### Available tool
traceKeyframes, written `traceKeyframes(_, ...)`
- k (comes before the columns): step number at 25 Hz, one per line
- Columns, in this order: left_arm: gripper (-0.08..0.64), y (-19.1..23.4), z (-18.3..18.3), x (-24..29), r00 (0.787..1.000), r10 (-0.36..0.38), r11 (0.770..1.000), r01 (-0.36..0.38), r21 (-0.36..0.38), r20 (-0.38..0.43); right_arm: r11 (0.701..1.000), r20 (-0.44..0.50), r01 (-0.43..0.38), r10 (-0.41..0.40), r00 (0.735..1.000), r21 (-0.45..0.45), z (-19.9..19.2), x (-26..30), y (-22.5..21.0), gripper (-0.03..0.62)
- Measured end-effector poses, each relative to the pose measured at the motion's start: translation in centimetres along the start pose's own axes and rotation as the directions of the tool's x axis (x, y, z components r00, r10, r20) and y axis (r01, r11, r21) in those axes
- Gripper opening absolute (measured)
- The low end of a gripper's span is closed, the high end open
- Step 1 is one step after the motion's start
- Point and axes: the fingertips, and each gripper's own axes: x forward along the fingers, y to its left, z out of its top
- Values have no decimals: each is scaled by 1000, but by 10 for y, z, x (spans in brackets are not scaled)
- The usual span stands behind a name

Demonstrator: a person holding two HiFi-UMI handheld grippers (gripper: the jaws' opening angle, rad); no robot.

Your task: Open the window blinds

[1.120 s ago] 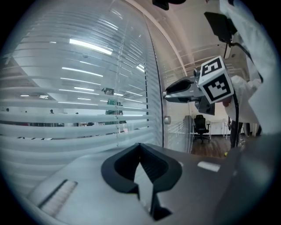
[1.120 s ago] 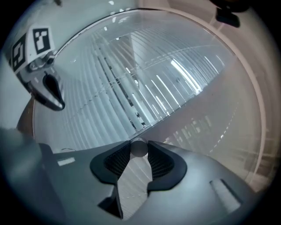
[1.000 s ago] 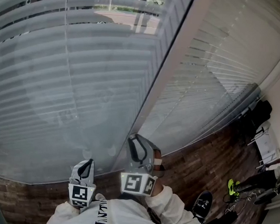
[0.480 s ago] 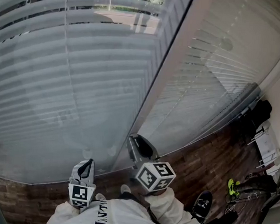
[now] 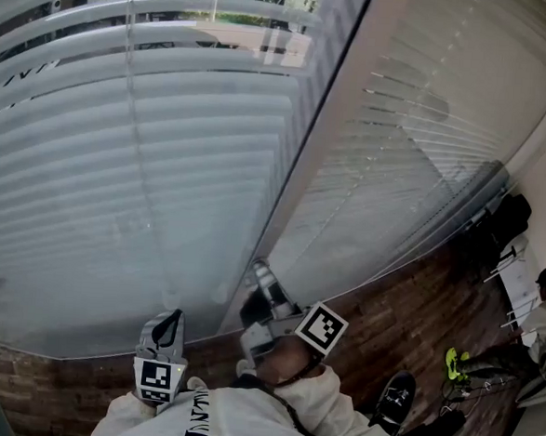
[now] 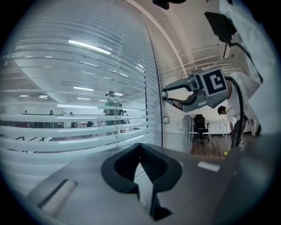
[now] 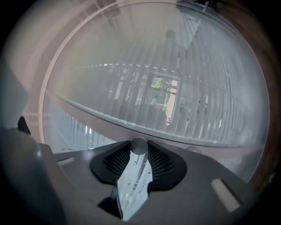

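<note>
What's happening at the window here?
A person stands at the blinds. The right hand-held gripper is clamped on a small round knob on the frame, which probably tilts them. The left hand-held gripper is idle beside it, shut and empty. The blinds are partly tilted and the room beyond shows through the gaps, so opening looks under way, not finished.

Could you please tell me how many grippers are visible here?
2: left gripper low before the blinds; right gripper beside it, shut on a knob at the frame.
</note>
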Motion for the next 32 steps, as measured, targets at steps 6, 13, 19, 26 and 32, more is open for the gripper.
traceKeyframes(6, 0, 0, -2, -6, 1000, -1, 1000, 1, 2, -7, 952, 95, -89, 63, 993, 293, 1, 0, -3, 127)
traceKeyframes(13, 0, -4, -13, -12, 999, -10, 1000, 10, 11, -42, 983, 88, -106, 94, 992, 149, 2, -10, 2, 127)
traceKeyframes(19, 0, -15, -10, -22, 999, 2, 999, -1, 37, -53, 998, 21, -65, 66, 998, -12, -14, -44, -16, 18)
traceKeyframes(26, 0, -44, -2, -32, 999, 27, 998, -24, 58, -39, 982, -63, -64, 54, 997, -177, -31, -85, -24, 2)
traceKeyframes(32, 0, -91, -1, -39, 999, 26, 997, -24, 77, -23, 869, -158, -79, 0, 987, -488, -43, -153, -31, 2)
